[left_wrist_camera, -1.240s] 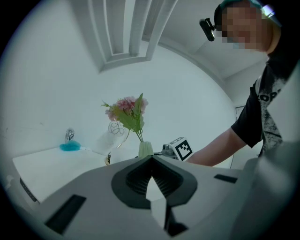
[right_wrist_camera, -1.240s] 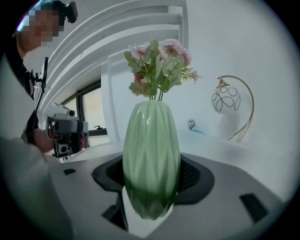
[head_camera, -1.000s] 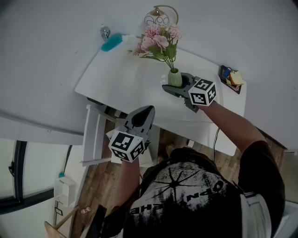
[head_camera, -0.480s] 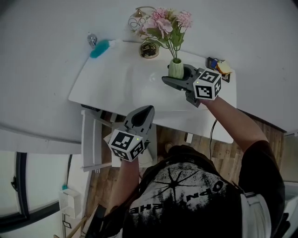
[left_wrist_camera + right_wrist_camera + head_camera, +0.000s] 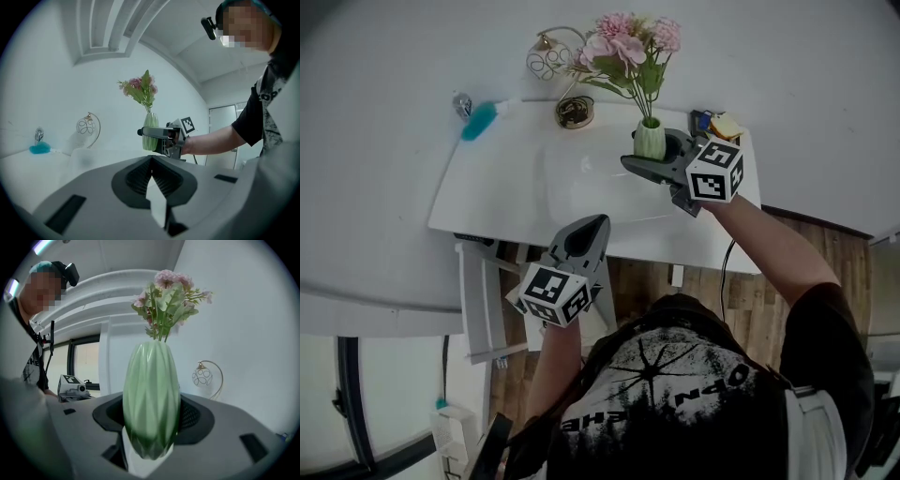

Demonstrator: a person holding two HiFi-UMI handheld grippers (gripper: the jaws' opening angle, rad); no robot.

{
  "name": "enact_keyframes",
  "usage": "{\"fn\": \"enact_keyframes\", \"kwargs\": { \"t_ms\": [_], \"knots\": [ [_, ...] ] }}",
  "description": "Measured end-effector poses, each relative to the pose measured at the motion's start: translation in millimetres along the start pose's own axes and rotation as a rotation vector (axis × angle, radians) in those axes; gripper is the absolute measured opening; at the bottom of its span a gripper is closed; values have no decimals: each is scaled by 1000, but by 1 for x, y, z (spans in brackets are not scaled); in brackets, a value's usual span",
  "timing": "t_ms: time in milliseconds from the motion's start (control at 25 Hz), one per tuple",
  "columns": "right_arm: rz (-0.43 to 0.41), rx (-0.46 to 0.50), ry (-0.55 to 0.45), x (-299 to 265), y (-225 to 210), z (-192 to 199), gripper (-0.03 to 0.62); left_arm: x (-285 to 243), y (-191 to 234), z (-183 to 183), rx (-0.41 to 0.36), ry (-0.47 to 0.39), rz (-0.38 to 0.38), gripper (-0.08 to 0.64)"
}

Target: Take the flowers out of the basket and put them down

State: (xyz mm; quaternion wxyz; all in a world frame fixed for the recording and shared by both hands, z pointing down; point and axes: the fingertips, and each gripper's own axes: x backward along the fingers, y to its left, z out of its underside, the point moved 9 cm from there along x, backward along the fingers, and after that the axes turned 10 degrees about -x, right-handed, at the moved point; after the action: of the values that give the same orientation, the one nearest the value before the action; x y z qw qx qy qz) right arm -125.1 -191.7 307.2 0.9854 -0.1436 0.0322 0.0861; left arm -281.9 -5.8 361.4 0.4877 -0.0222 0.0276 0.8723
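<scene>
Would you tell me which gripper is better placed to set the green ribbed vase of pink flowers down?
The right gripper: its jaws clamp the green ribbed vase over the white table. The left gripper is shut and empty.

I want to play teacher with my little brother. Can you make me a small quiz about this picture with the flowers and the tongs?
1. True or false: the right tongs are closed on the green vase.
2. Pick one: what colour are the flowers in the vase? A pink, B blue, C yellow.
3. Fill the gap: the left tongs are shut and hold ____.

Key: 1 true; 2 A; 3 nothing.
</scene>
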Motion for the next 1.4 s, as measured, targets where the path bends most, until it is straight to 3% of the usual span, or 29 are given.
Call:
{"fn": "enact_keyframes", "kwargs": {
  "t_ms": [160,400,960,1200,1400],
  "knots": [
    [14,-11,-30,51,-12,-4,272,-33,-38,-14,-22,21,17,12],
    [63,-5,-57,97,-28,-7,272,-74,-60,-19,-37,24,77,12],
    [207,21,-45,111,-34,-6,272,-102,-49,-10,6,-51,217,12],
    [224,-3,-63,198,-72,13,272,-159,-114,-12,-16,-15,225,12],
    [233,-2,-60,230,-89,35,272,-188,-136,-5,-6,8,223,12]
  ]
}}
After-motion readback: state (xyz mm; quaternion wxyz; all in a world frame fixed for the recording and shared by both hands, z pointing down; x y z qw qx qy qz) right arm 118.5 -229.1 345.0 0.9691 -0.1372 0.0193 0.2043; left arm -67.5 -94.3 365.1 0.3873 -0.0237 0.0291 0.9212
